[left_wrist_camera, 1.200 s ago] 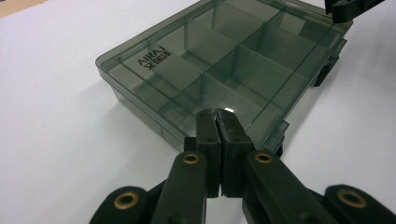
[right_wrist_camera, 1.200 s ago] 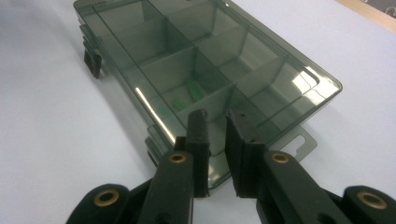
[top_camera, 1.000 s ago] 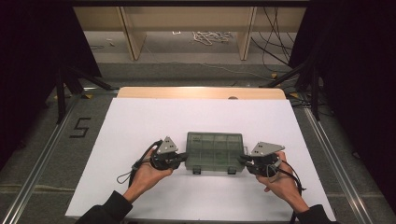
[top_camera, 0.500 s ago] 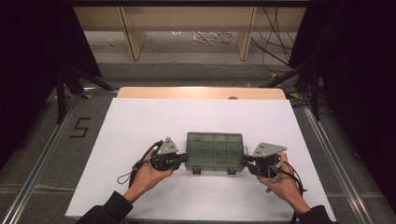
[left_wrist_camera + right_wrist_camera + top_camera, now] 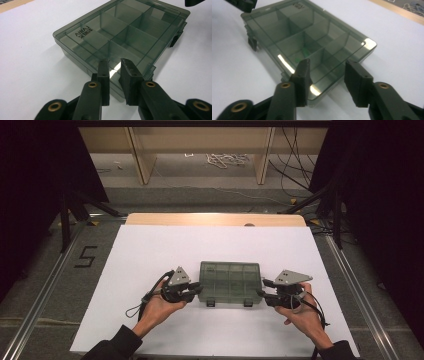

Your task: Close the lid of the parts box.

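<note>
The left gripper (image 5: 196, 291) is seen at the left short end of the compartment box (image 5: 230, 281), jaws a narrow gap apart and just opened a little; in the left gripper view (image 5: 115, 68) the box edge sits below and between the tips, not pinched. The right gripper (image 5: 262, 291) is at the right short end, jaws clearly apart and just opened further; in the right gripper view (image 5: 327, 68) the near corner of the box (image 5: 312, 45) lies between the jaws with no pad pressing on it. The box is placed flat on the white table (image 5: 150, 250), near the front middle, lid shut, both latches (image 5: 210, 303) on the side toward the person.

Risks, as judged: with both grips loosened, the box could be nudged or skated sideways on the smooth sheet if either jaw is dragged off its edge. A re-grip on the slick rounded corner could slip, tilting the box. Latches could be snagged by a jaw tip.

Materials: the box is made of smoky translucent hard plastic, glossy, rectangular, with rounded corners and a raised lid rim; inner dividers are seen through the lid, printed lettering near one corner (image 5: 82, 31). Something small and green is glimpsed inside (image 5: 305, 52), not identifiable. Jaws are matte black, blocky, with brass-coloured rivets. The table cover is matte white, with a wood edge (image 5: 215, 219) at the far side.
</note>
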The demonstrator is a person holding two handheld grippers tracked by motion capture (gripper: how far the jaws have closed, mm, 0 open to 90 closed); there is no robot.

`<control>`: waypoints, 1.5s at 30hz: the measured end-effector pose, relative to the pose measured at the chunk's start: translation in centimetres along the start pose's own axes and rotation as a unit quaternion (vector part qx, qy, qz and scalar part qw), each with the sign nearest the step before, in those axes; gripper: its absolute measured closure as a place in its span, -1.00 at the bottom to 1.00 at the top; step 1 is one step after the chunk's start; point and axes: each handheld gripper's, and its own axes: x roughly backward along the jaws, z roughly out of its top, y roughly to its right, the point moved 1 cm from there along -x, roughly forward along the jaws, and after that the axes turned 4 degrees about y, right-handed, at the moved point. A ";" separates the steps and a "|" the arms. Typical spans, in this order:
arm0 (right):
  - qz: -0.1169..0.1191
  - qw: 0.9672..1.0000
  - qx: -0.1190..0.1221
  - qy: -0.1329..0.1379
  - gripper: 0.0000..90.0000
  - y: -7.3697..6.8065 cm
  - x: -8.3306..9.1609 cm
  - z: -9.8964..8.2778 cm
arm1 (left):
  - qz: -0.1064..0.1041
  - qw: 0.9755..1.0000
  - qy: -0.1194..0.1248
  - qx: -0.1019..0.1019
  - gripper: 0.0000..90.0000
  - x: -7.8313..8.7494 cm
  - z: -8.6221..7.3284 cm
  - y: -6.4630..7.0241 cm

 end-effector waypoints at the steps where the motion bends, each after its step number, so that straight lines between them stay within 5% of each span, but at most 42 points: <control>1: 0.000 1.000 -0.003 0.002 0.17 0.0 0.1 0.1 | -0.005 1.000 0.001 0.002 0.70 0.0 0.0 0.0; 10: -0.022 0.998 -0.035 0.043 -0.16 -0.1 0.8 0.6 | -0.002 1.000 0.017 0.011 0.56 0.5 0.3 0.0; 22: -0.032 0.994 -0.061 0.080 -0.27 -0.6 1.5 0.8 | 0.004 0.999 0.051 0.005 0.42 2.0 1.0 -0.2; 28: -0.038 0.993 -0.063 0.090 -0.35 -0.8 1.9 0.9 | 0.001 0.996 0.087 0.020 0.28 3.1 1.2 -0.2; 45: -0.040 0.990 -0.062 0.119 -0.42 -1.6 2.5 1.0 | 0.013 0.986 0.169 0.013 -0.08 6.7 0.9 -0.6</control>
